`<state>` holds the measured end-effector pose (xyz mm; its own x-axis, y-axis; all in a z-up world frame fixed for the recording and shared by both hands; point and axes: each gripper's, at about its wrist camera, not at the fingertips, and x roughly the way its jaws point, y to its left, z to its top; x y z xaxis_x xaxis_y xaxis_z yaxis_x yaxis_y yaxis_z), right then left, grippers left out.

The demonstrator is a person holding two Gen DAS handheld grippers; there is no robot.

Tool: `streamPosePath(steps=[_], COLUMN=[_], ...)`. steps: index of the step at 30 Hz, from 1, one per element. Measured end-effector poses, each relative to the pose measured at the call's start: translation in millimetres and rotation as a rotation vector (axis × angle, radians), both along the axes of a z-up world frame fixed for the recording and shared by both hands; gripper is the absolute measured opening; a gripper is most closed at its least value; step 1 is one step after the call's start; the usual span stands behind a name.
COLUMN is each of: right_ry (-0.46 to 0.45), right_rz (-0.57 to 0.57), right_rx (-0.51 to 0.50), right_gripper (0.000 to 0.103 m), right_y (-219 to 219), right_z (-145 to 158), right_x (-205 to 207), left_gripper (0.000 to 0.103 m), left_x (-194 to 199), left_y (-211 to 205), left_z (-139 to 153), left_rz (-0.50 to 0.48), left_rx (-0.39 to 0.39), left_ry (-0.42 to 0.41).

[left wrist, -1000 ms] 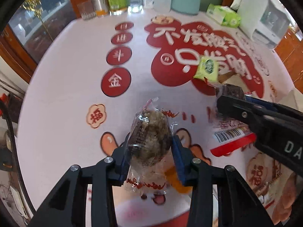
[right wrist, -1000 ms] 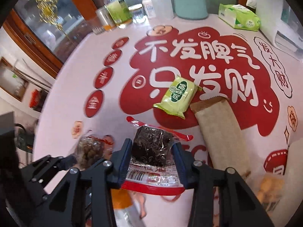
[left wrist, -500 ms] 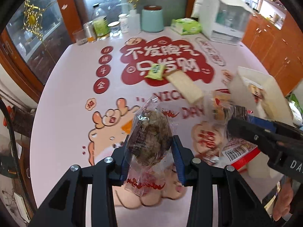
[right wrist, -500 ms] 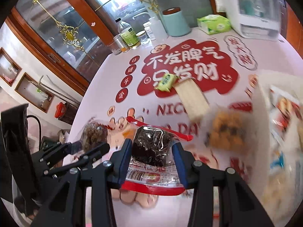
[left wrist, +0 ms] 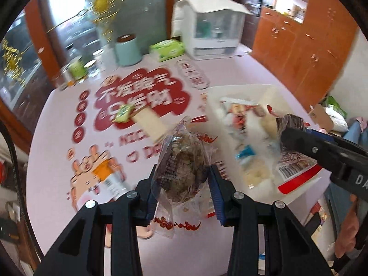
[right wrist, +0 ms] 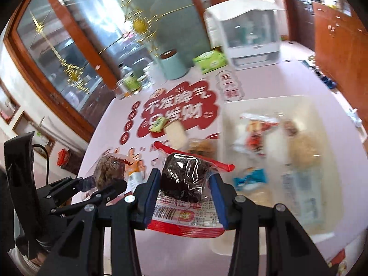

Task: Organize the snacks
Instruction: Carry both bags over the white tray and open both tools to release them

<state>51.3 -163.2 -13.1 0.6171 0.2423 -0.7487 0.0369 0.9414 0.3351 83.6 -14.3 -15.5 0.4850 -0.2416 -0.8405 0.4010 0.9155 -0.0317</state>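
My left gripper (left wrist: 181, 174) is shut on a clear bag of brown clumped snack (left wrist: 181, 168), held above the table. My right gripper (right wrist: 185, 179) is shut on a red-edged packet of dark snack (right wrist: 184, 177), held beside the white box (right wrist: 266, 100). The white box (left wrist: 234, 89) holds several wrapped snacks. The right gripper with its packet shows in the left wrist view (left wrist: 296, 133) over the box. A green packet (left wrist: 123, 112) and a beige packet (left wrist: 149, 122) lie on the table.
The round table has a pink cloth with red print (left wrist: 138, 92). At its far edge stand a mint canister (left wrist: 127, 50), bottles and jars (left wrist: 76, 69), a green tissue pack (left wrist: 168, 48) and a white appliance (left wrist: 207, 27). Wooden cabinets stand to the right.
Both grippers have risen and swung right with their snacks. The white box has come fully into view and the right gripper's packet is now over it.
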Motion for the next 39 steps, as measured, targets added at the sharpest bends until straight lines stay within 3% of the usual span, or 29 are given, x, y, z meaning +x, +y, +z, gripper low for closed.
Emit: streamPosePath(steps=[15,30,32,33,34,36,39], right_ry=[-0.034,0.010,0.025,0.031,0.034,0.037,0.033], right_rz=[-0.204,-0.238,-0.240,-0.244,-0.251,-0.259,-0.287], right_rx=[-0.084,-0.147,-0.142,-0.139,-0.138,-0.137,-0.143], right_gripper=[0.045,0.047,0.048,0.048,0.048,0.048,0.053], right_y=[-97,-113,-115,-116,-117,-117,-121], right_z=[14,2,-1,-2,-3,-3,-3], right_x=[-36,-27,-26,-26,-26,-27,-29], left_gripper=[0.039,0.040,0.049,0.065,0.075,0.086,0.091], left_x=[4,20,17,17,16,16,19], left_y=[-123,-153,-154,-154,-153,-149,-142], left_z=[16,9,9,8,9,9,8], left_rz=[-0.155,-0.174,-0.181,-0.181,-0.167,-0.145,-0.133], left_rx=[-0.010,0.034,0.047,0.052,0.064,0.071,0.057], left_ry=[-0.037,-0.051,-0.065,-0.069,-0.081,-0.103,-0.088])
